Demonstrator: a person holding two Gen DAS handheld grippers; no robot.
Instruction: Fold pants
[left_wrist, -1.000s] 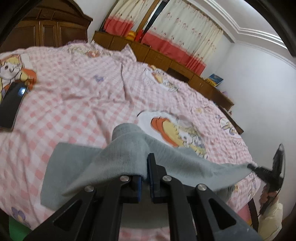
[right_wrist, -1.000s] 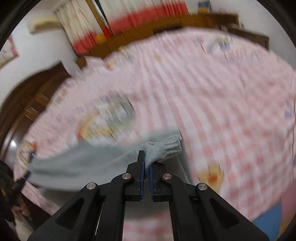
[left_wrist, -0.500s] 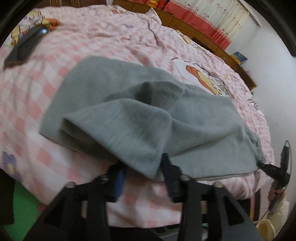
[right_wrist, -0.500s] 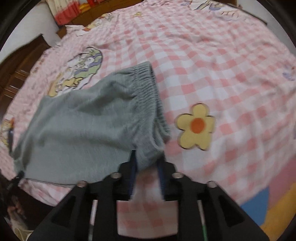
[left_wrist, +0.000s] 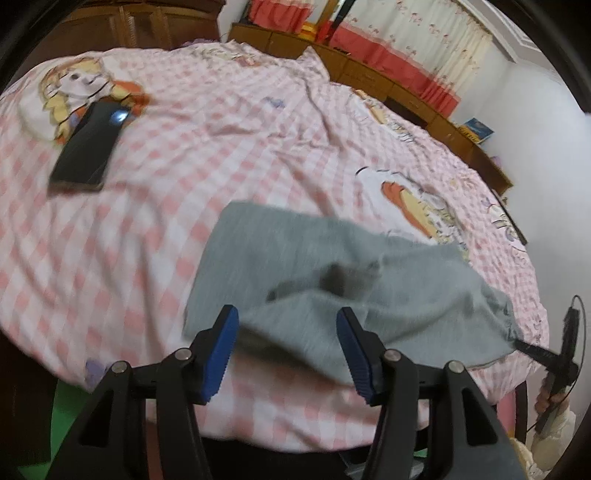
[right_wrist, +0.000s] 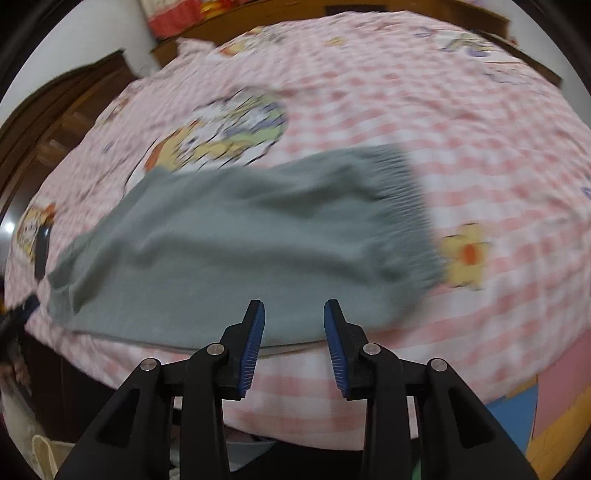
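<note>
Matt grey knit pants (left_wrist: 332, 280), checked cotton bedsheet (left_wrist: 221, 147), glossy phone (left_wrist: 88, 144)

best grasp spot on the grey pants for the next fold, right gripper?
Probably the ribbed waistband of the grey pants, at its near corner. It is the thickest, firmest edge and lies flat on the bed, right of the open right gripper. Come in low from the near right side, one finger under the hem.
</note>
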